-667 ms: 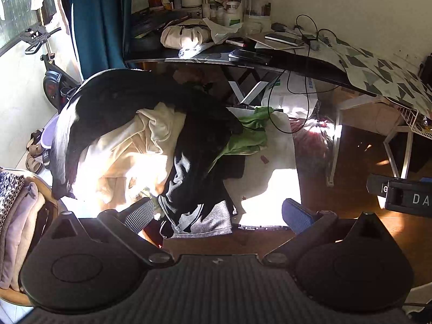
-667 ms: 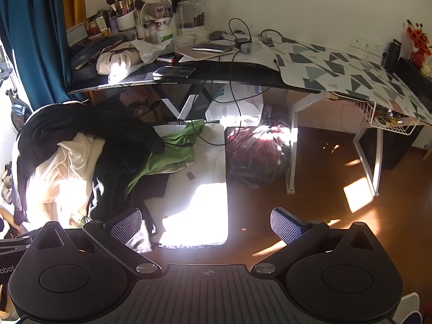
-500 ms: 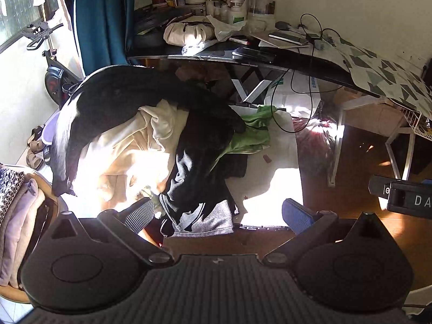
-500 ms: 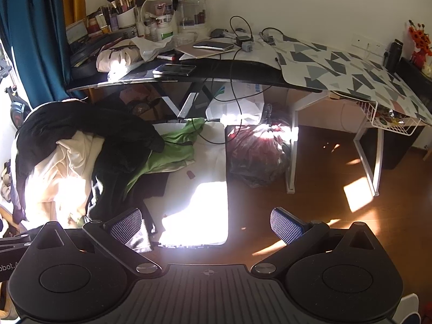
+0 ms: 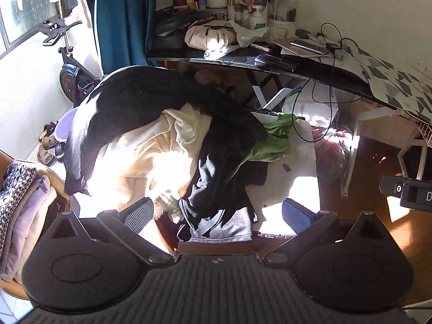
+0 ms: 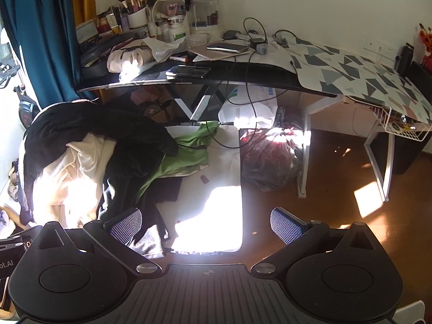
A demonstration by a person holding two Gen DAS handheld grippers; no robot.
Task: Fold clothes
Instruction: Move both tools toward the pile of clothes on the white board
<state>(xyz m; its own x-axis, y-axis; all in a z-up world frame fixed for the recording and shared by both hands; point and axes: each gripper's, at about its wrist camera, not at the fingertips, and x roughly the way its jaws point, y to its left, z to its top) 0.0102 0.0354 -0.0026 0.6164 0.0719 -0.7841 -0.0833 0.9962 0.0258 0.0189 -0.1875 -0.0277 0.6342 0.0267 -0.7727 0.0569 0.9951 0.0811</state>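
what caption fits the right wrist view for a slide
Open right gripper above a white mat, beside a heap of unfolded clothes.

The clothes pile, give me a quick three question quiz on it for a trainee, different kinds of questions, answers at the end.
1. True or false: the left gripper is shut on a garment.
2. Which garment lies between the black clothes and the white mat? A) red B) green C) blue
3. Fill in: the folded stack of clothes shows at the ___ edge of the left wrist view.

Key: 1 false, both grippers, the right gripper too, are open and empty. 2 B, the green garment. 3 left.
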